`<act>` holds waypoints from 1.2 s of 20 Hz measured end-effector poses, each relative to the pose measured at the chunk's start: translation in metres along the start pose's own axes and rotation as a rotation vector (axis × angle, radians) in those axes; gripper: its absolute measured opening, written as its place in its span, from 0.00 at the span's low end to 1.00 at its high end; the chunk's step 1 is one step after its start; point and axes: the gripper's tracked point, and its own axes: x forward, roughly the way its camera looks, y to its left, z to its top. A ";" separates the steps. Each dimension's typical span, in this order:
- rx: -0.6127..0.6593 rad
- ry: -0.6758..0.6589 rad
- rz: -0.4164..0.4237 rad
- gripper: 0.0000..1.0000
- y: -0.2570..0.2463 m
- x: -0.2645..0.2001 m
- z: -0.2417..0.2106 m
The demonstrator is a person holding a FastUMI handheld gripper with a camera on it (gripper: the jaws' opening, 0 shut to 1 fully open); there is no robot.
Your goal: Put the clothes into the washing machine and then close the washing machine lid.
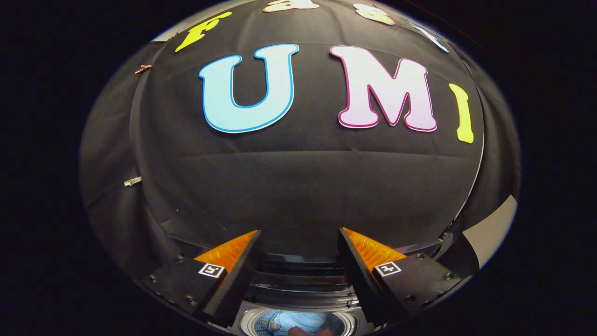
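Hovering above washing machine, gripper fingers spread apart, grasping nothing; light blue clothes down inside drum, below and between fingers; lid raised at machine's back edge; black cloth wall beyond.

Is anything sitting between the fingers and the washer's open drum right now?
Nothing visible is. The gripper is open with an empty gap between its fingers, and the washing machine lies below them. Light blue clothes already lie in its round drum. The lid is not closed over the drum.
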 end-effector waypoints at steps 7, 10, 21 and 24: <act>-0.012 -0.137 0.037 1.00 0.001 -0.012 0.002; -0.017 -0.143 0.056 1.00 0.001 -0.016 0.000; -0.024 -0.145 0.054 1.00 0.001 -0.034 -0.006; -0.027 -0.150 0.056 1.00 0.003 -0.051 -0.012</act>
